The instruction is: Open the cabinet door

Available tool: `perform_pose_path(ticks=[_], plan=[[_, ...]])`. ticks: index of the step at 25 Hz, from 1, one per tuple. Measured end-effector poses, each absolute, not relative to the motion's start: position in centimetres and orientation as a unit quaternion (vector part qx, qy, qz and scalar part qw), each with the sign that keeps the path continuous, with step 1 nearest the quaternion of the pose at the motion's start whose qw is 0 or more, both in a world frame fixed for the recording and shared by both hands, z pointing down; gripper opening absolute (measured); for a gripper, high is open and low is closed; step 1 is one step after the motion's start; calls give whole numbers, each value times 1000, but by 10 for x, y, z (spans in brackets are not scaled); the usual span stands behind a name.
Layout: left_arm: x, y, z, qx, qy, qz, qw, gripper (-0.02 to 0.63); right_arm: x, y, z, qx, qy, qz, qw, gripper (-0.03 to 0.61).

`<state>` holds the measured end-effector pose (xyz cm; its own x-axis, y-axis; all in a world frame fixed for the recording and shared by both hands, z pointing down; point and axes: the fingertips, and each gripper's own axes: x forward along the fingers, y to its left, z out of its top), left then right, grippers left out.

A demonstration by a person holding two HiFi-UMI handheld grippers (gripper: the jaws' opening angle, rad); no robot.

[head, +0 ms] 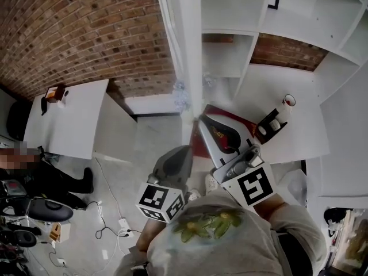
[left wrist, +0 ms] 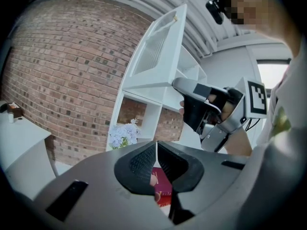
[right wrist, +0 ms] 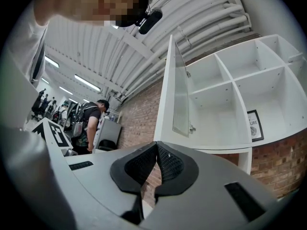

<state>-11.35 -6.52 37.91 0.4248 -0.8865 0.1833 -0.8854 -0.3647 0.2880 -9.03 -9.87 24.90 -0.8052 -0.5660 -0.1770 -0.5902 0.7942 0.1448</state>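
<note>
Jaws on both tools are pressed together with nothing held between them. On my left gripper the two black ribbed pads meet along a thin line. Below them, in the left gripper view, I can see part of a red book, though it is not in the grip. The right gripper looks the same, with its pads closed on empty air.

The white-framed cabinet door with a ribbed glass panel stands swung out from the white cubby shelf unit. Its panel is edge-on to the right gripper view and its compartment lies exposed behind it. From the head view I see that door only as a narrow white edge running up the middle. Both grippers are held low, close to my operator's chest, and I see neither one touching the door.

A bunch of pale blue flowers sits in a lower cubby, against the red brick wall. A small black-framed picture leans in another compartment. On the white counter to the right stands a white cup with a red rim. A white table stands off to the left, and a person in dark clothes is bent over farther back in the room.
</note>
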Motion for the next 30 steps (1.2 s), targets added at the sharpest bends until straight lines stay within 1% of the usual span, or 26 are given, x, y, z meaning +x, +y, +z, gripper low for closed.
perform_pose_path(ticks=[30], plan=[[-145,-52,383,790,-586,-15,178,20,-138,-84,249,-227,967,91,71,25]])
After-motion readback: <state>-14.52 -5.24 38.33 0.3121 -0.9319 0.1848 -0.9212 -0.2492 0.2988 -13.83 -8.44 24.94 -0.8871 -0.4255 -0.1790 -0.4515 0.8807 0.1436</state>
